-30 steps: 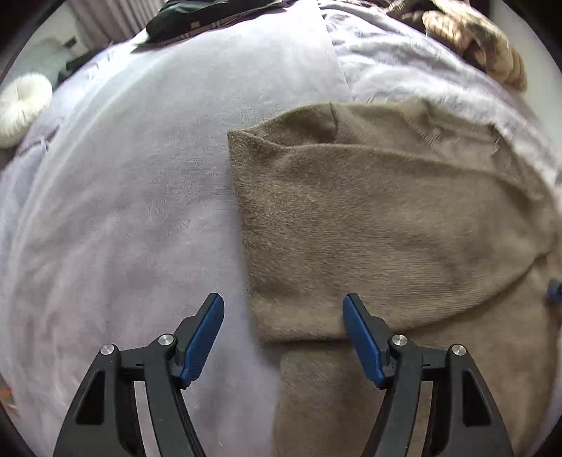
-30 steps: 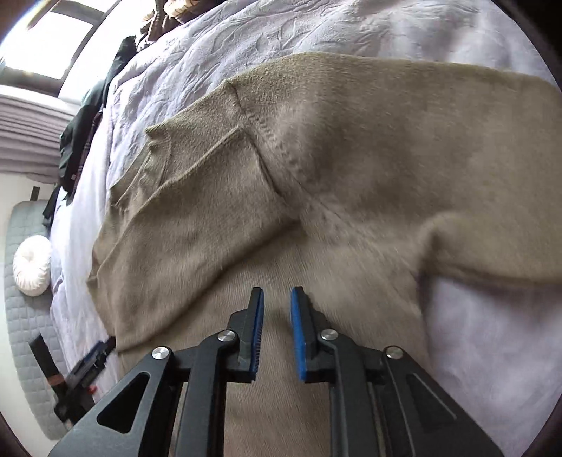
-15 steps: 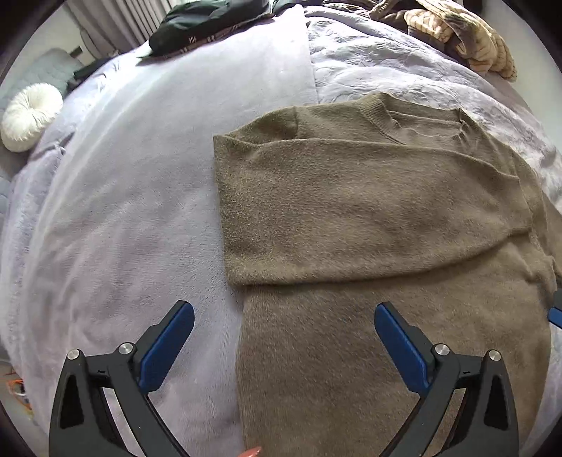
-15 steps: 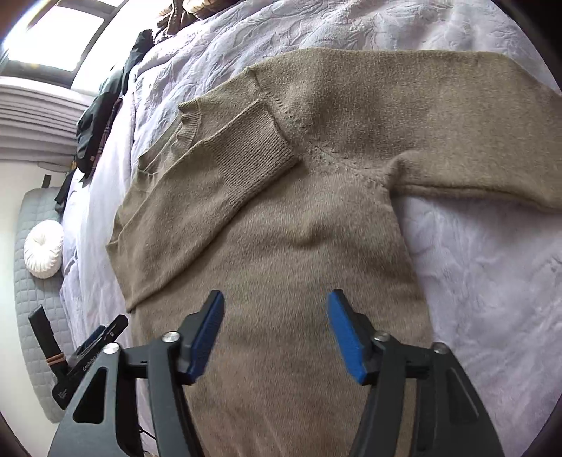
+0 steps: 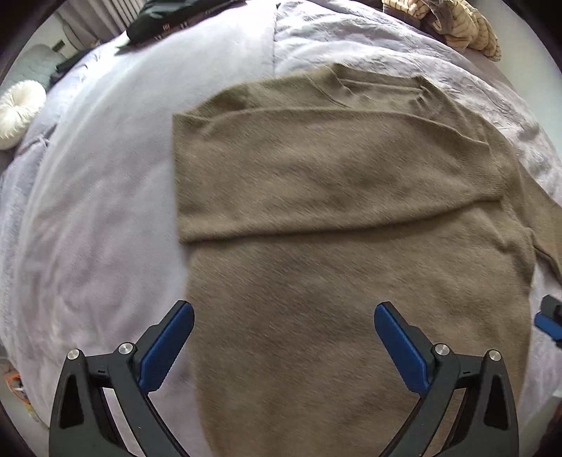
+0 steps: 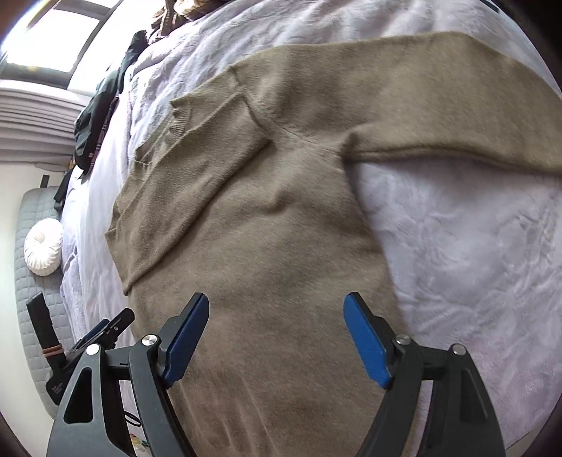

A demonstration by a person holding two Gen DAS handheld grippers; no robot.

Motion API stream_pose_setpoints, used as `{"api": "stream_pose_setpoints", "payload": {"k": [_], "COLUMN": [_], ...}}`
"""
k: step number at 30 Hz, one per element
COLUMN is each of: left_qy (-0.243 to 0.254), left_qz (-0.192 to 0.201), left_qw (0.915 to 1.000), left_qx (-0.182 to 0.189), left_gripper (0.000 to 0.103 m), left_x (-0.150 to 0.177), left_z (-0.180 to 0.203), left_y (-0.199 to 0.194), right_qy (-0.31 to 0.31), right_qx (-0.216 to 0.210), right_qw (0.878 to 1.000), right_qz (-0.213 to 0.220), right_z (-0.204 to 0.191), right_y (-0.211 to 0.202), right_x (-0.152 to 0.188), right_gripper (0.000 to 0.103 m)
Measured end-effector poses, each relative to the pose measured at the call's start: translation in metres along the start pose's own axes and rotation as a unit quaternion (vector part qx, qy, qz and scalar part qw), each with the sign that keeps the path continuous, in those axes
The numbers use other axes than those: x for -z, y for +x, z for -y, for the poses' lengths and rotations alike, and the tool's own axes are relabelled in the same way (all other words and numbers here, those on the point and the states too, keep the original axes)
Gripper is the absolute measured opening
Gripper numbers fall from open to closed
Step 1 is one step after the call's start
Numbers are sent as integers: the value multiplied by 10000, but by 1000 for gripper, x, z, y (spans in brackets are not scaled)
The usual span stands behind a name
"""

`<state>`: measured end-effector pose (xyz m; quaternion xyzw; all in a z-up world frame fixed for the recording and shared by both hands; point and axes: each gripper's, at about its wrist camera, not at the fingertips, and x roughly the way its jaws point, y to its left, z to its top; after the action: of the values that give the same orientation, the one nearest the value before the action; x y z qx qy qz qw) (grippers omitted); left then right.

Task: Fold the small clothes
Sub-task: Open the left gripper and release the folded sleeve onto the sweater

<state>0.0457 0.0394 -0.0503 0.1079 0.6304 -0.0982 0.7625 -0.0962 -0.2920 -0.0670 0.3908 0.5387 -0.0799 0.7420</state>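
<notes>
The bed [image 5: 87, 211], under a pale lilac blanket, carries everything here, and the olive-brown knit sweater [image 5: 333, 281] lies flat on it, neck away from the cameras and hem towards them. Taking the sweater as the landmark: its left sleeve [image 5: 316, 175] is already folded across the chest, lying on top of the body from the left shoulder edge towards the right armpit. Its right sleeve [image 6: 439, 102] is stretched straight out over the blanket, not yet folded. A white round cushion [image 5: 17, 112] sits well off to the sweater's left, beyond the bed's edge, and dark clothes [image 5: 168, 17] lie past its neck.

The left gripper [image 5: 282, 339] hangs over the sweater's lower left part, its jaws spread wide and holding nothing. The right gripper [image 6: 277, 337] is over the lower middle of the sweater; its jaws are opening, with only flat knit beneath them and nothing pinched.

The step in hand looks like the second sleeve. To do it well, I would take the right sleeve near its cuff, pinching only the sleeve's own layers, and carry it low across the chest so it lands on the left sleeve, parallel to it. The other gripper could steady the right shoulder so the body does not drag. The knit looks soft and fuzzy, likely to cling and bunch.
</notes>
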Motion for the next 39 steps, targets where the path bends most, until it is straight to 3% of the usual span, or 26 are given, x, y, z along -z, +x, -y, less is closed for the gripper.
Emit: {"api": "stream_pose_setpoints", "payload": {"k": [12,23,29,32,39], "left_qy": [555,943,1083,1182,1330], "left_qz": [-274,-358,-212,-165,-222], "left_qw": [9978,9948,9938,9925,9904], "left_qx": [249,153,-119,-279,-296], "left_gripper": [103,103,103,103,103], "left_x": [18,27,29,27,24], "left_z": [68,130,154,168,187], "left_y": [-2,-4,-17,-21,-19], "right_qy": [657,1327,1690,2059,2578], "right_qx": [-88,-348,-692,-794,-1029], "right_qw": [9978,9893,9776,9661,9463], "right_qz": [27,503,1043,1341,1659], "right_z": [57,126,165,194,228], "right_y": [-10,-42,-65,-78,-87], "right_x": [8,-5,-18,-30,-46], "right_gripper": [82,82,82,82,82]}}
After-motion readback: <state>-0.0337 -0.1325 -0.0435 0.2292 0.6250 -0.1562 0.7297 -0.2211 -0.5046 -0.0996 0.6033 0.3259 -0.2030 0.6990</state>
